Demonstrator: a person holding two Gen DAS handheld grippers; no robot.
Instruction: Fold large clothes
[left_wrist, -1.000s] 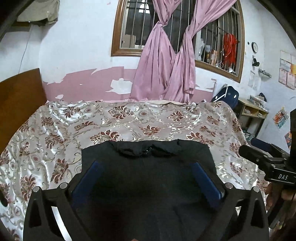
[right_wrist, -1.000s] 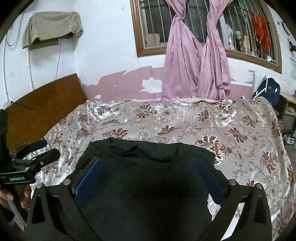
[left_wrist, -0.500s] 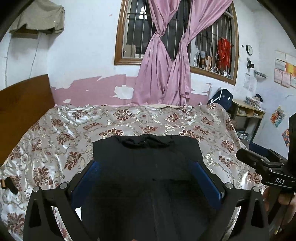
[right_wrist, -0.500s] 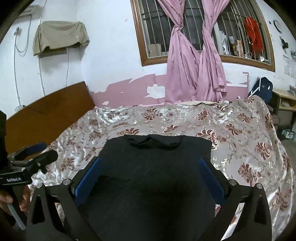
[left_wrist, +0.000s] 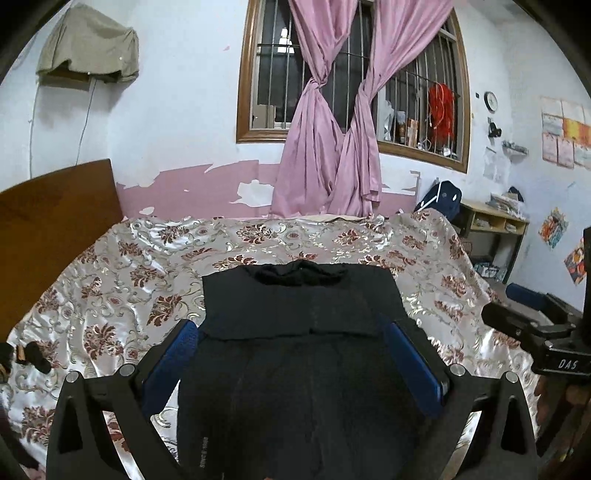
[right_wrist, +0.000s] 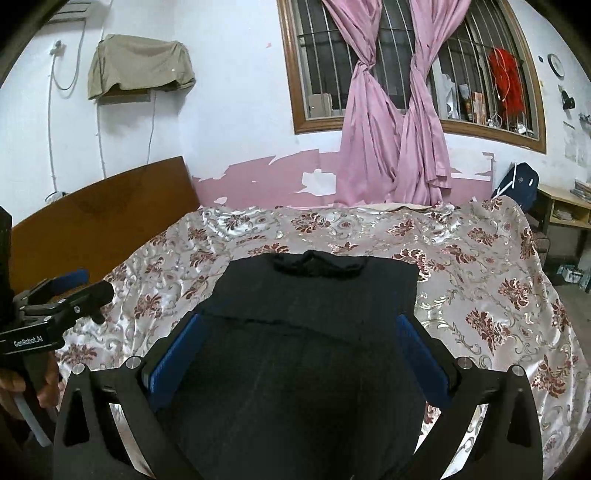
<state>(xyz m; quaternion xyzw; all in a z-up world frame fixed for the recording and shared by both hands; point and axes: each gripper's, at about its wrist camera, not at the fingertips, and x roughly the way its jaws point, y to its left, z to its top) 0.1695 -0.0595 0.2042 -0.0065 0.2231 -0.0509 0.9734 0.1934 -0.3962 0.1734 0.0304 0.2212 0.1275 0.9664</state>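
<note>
Both grippers, left gripper (left_wrist: 291, 354) and right gripper (right_wrist: 299, 343), sit spread wide after pulling back from the black garment (left_wrist: 303, 314), looks like that fold's finished.

A white wall (left_wrist: 184, 122) with peeling pink paint along its lower band stands behind the bed (left_wrist: 147, 266), which wears a shiny floral bedspread; a brown wooden headboard (right_wrist: 103, 218) rises at the left; a barred window (left_wrist: 351, 74) in a wooden frame holds knotted pink curtains (right_wrist: 395, 122); a wooden shelf unit (left_wrist: 491, 225) stands at the right; a cloth-covered wall unit (right_wrist: 140, 66) hangs high on the left.
</note>
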